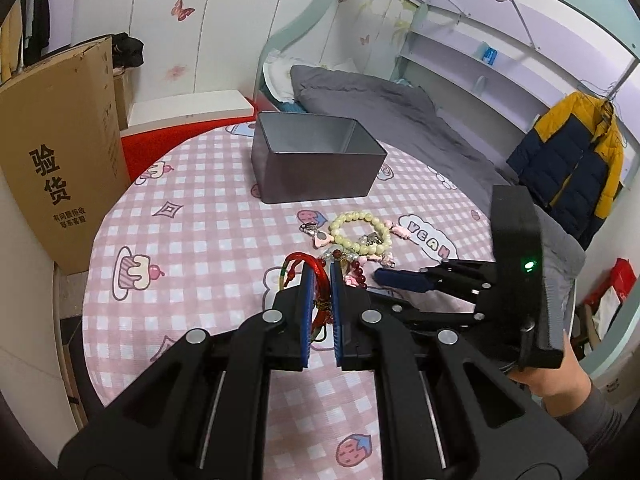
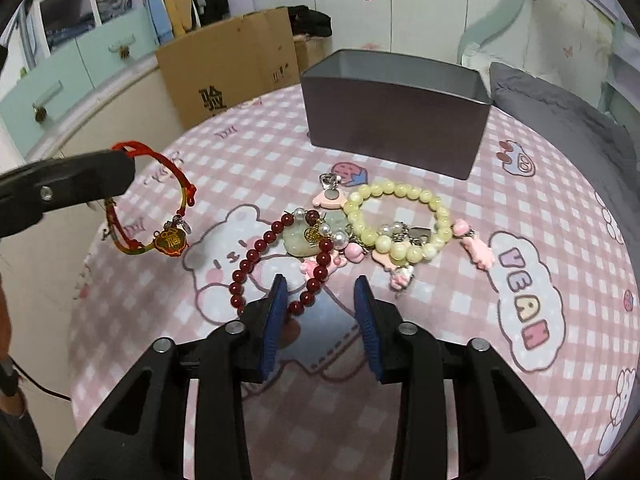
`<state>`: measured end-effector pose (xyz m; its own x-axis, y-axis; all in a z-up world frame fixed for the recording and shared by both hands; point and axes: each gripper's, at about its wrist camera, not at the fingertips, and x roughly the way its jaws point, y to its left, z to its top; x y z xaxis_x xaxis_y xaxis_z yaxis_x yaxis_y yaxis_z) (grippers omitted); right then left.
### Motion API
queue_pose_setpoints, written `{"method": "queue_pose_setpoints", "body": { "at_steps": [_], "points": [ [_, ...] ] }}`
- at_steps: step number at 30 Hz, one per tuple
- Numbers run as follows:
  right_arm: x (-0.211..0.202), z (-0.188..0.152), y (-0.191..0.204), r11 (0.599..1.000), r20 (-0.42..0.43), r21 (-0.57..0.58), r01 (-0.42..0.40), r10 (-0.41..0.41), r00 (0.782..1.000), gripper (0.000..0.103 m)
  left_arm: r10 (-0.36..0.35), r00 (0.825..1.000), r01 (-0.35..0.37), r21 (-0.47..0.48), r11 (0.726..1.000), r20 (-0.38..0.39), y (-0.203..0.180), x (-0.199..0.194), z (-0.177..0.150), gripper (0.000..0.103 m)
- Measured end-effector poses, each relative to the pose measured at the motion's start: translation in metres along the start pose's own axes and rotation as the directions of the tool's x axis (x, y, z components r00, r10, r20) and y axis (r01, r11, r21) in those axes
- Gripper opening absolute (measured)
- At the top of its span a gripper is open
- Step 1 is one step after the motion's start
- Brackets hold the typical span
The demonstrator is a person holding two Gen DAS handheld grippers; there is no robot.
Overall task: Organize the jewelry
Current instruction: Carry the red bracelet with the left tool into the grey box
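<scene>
My left gripper (image 1: 322, 276) is shut on a red cord bracelet (image 1: 298, 258) and holds it above the table. From the right wrist view the left gripper (image 2: 130, 164) comes in at the left, and the cord bracelet (image 2: 170, 242) hangs from it with a gold charm. My right gripper (image 2: 322, 284) stands open low over the cloth. A strand of the dark red bead bracelet (image 2: 256, 246) lies between its fingers, close to the left pad. Beyond lie a pale yellow bead bracelet (image 2: 400, 190) and pink charms (image 2: 476, 252). An open grey tin box (image 1: 320, 172) stands behind them.
The round table (image 1: 200, 208) has a pink check cloth. A cardboard box (image 1: 60, 168) leans at its left edge. A bed with a grey duvet (image 1: 380, 112) lies behind, and a jacket (image 1: 576, 160) hangs at the right. A person's hand (image 1: 556, 384) grips the right tool.
</scene>
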<state>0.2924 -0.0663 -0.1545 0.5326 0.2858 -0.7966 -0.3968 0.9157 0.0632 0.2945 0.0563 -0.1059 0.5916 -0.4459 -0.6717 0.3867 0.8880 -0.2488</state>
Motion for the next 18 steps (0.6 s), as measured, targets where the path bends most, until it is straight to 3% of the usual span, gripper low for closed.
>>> {"method": "queue_pose_setpoints", "body": {
  "at_steps": [2, 11, 18],
  "points": [
    [0.0, 0.001, 0.001, 1.0, 0.002, -0.022, 0.02, -0.02, 1.0, 0.006, -0.004, 1.0, 0.004, 0.004, 1.0, -0.005, -0.001, 0.002, 0.0, 0.009],
    [-0.051, 0.014, -0.01, 0.999, 0.098, -0.045, 0.007, -0.003, 0.995, 0.006, -0.03, 1.0, 0.03, 0.024, 0.999, 0.003, -0.009, 0.004, 0.016, 0.009],
    [-0.085, 0.039, -0.027, 0.998, 0.174, -0.064, 0.015, -0.004, 0.985, 0.006, -0.043, 0.999, 0.04, 0.075, 0.996, 0.031, -0.029, 0.007, 0.051, 0.009]
  ]
}}
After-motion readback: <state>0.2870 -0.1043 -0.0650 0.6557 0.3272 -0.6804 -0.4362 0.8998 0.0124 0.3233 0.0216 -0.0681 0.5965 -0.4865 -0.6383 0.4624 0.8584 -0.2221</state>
